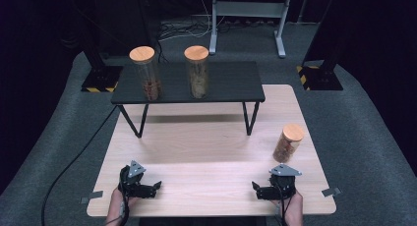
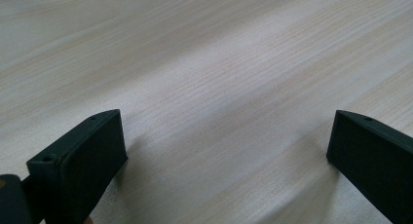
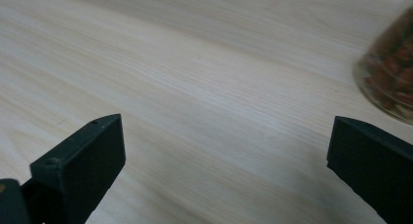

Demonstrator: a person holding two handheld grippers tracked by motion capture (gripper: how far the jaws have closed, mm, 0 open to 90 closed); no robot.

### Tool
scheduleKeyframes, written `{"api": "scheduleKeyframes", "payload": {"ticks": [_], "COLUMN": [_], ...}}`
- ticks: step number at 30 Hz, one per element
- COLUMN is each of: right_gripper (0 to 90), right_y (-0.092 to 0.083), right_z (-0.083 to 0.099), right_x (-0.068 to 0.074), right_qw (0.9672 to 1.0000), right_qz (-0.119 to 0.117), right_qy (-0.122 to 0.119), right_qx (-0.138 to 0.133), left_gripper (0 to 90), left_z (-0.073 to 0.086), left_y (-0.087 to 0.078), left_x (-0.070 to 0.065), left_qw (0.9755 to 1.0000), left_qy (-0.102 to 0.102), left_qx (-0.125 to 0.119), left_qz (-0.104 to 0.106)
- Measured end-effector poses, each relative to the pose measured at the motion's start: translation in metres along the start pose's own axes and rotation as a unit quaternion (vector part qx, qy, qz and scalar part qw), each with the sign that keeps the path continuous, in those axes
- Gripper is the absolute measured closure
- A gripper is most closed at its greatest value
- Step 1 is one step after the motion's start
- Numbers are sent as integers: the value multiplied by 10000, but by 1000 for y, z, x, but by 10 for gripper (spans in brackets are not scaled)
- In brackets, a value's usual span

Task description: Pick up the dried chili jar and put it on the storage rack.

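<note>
Low at the bottom of the high view we hold our left gripper (image 1: 147, 188) and right gripper (image 1: 265, 190) just above the pale wooden table (image 1: 206, 172), each with jaws spread wide and empty. Our right gripper view catches, at its right edge, the blurred base of the small jar (image 3: 389, 78), which the high view places at centre right, near that gripper. Two tall cork-lidded jars (image 1: 145, 73) stand apart on the black shelf (image 1: 231, 83) in the upper middle.
</note>
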State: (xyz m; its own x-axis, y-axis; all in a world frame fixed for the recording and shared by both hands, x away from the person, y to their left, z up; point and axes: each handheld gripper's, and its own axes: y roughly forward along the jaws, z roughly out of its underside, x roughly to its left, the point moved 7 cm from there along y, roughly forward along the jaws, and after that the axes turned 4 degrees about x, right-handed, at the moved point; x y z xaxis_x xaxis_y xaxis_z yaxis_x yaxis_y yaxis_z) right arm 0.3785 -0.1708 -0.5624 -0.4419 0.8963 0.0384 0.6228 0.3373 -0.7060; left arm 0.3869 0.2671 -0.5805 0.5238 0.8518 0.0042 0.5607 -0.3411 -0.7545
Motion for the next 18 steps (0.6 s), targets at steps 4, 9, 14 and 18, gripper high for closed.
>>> {"api": "scheduleKeyframes", "payload": {"ticks": [4,9,14,18], "right_gripper": [0,0,0,0], "right_y": [-5,-9,-12,-13], "right_z": [1,4,6,4], "right_x": [-12,-29,-40,-52], "right_qw": [9998,9991,9981,9969], "right_qz": [152,382,547,690], "right_qy": [86,192,270,369], "right_qx": [-60,-24,-80,-105], "left_gripper": [0,0,0,0], "left_z": [0,0,0,0], "left_y": [0,0,0,0], "left_x": [0,0,0,0], "left_qw": [10000,10000,10000,10000], "left_qy": [-4,-17,-10,11], "left_qx": [-3,-16,-15,-6], "left_qz": [7,3,-6,-6]}}
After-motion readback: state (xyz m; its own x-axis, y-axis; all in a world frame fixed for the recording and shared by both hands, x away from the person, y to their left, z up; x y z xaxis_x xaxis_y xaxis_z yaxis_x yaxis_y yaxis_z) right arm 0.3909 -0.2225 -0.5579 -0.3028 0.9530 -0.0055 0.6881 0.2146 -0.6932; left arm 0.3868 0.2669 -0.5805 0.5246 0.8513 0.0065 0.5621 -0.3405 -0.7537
